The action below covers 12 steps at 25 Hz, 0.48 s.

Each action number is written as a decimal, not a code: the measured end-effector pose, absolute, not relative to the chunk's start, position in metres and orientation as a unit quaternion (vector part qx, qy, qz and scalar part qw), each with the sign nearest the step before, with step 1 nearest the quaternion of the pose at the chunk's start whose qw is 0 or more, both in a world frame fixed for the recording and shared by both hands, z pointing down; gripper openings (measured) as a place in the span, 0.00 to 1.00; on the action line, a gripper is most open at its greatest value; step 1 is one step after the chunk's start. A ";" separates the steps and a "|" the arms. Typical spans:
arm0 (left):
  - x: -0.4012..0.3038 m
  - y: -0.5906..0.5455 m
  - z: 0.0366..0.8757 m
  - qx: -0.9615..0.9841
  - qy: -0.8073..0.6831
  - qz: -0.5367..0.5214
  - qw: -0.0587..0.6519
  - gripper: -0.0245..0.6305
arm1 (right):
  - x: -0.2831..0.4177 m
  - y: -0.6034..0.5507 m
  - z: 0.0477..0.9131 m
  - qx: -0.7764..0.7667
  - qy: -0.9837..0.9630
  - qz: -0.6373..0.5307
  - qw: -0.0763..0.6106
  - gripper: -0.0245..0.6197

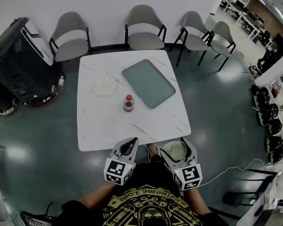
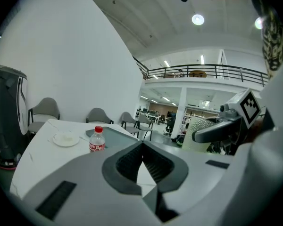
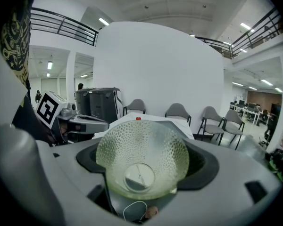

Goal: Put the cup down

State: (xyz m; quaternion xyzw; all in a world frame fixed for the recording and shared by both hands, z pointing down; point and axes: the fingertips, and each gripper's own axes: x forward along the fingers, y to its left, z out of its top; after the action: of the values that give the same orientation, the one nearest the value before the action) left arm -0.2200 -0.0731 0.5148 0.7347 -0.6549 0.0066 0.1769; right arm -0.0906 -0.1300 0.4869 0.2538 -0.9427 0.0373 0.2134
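While the right gripper [image 1: 175, 146] clamps the dimpled, pale-green glass cup [image 3: 141, 164] between its jaws, it hangs at the near right corner of the white marble table [image 1: 108, 121], seemingly just short of that edge on the person's side. The cup's long axis runs along the jaws and points out toward the table, so it lies tipped rather than upright (whether mouth or base leads I cannot tell). Setting it down probably calls for a reach forward over the table's near edge and a turn to bring the base underneath. The left gripper [image 1: 130, 143], beside the same edge with its jaws pressed together on nothing, looks to have no part in it. Farther in on the table stand a red-capped bottle [image 1: 128, 103], a saucer [image 1: 104, 85] and a grey tray [image 1: 148, 83], so the near strip is bare. The bottle's red label is too small to read; yellow lettering on the black shirt [image 1: 146, 206] seems to say "SUPREME ZONE".
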 end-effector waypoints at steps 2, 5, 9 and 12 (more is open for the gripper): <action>-0.221 -0.085 0.515 0.732 -0.658 0.012 0.174 0.03 | -0.097 -0.142 0.488 0.244 -0.946 0.039 0.208 0.67; -0.221 -0.106 0.518 0.722 -0.668 0.018 0.178 0.03 | -0.102 -0.161 0.497 0.221 -0.951 0.049 0.209 0.67; -0.221 -0.130 0.520 0.706 -0.683 0.023 0.186 0.03 | -0.105 -0.192 0.503 0.196 -0.955 0.051 0.217 0.67; -0.223 -0.145 0.524 0.693 -0.694 0.029 0.193 0.03 | -0.111 -0.218 0.507 0.181 -0.958 0.053 0.217 0.67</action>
State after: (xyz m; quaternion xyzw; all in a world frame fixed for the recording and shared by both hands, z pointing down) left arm -0.2227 -0.1448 0.5240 0.6931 -0.6938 0.0293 0.1931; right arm -0.1109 -0.2176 0.5067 0.1810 -0.9577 0.0529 0.2173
